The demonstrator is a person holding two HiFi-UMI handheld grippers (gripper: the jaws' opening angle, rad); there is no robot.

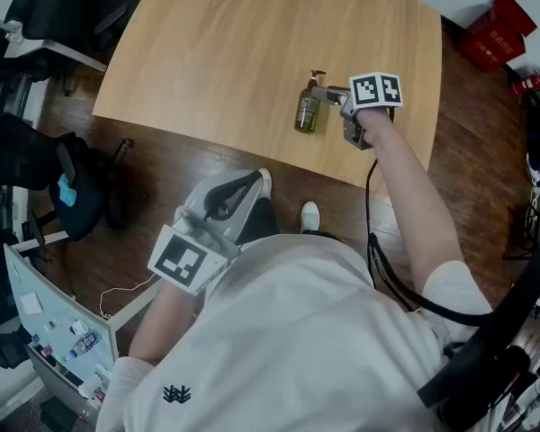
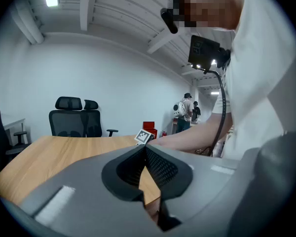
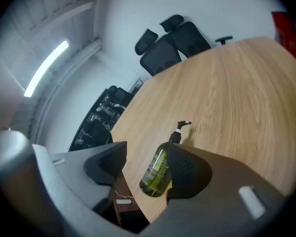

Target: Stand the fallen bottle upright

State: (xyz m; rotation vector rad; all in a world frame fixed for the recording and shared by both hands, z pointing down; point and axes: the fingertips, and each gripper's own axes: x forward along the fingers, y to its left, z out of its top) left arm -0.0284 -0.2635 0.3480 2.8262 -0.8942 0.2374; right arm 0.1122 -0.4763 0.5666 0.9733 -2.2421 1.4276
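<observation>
On the table (image 1: 207,43), the bottle (image 1: 308,108) lies near the edge between the right gripper's (image 3: 147,166) wide-open jaws, where an off-centre squeeze could roll it off.

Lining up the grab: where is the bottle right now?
Head view: the bottle is near the front edge of the table, right of centre, beside the right gripper; that gripper's view shows it between the open jaws.
</observation>
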